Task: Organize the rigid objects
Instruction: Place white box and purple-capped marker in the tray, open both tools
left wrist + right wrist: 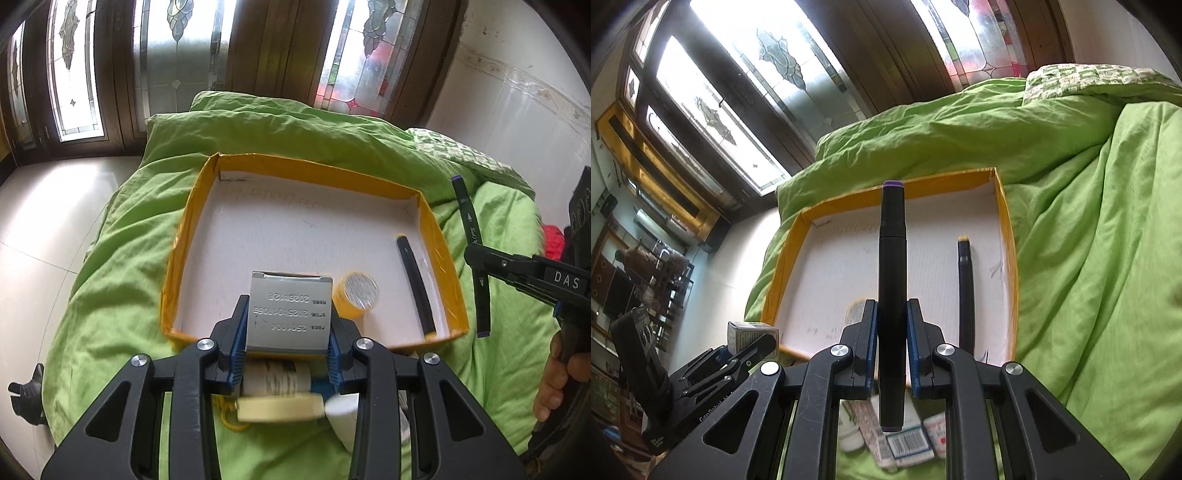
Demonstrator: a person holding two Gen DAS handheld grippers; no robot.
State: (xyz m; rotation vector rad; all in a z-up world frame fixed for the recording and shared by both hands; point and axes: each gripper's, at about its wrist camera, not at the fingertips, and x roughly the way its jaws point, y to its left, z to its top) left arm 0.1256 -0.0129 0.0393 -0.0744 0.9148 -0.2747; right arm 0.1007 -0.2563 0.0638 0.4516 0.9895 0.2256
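Observation:
A yellow-walled tray (pixel 192 206) with a white floor lies on a green quilt. My left gripper (pixel 286 319) is shut on a small grey box (pixel 288 306) and holds it over the tray's near edge. A yellow-capped jar (pixel 356 293) and a black marker (pixel 413 284) lie in the tray. My right gripper (pixel 891 332) is shut on a black purple-capped marker (pixel 892 258), held upright above the tray's (pixel 1006 221) near side; it also shows in the left wrist view (pixel 471 236). The black marker (pixel 966 291) lies by the right wall.
Loose items lie on the quilt (pixel 110 295) before the tray: a tape roll (pixel 279 406), a white bottle (pixel 343 413), small boxes and tubes (pixel 908 439). Glass doors (pixel 177 55) stand behind. Tiled floor (pixel 44 221) lies left.

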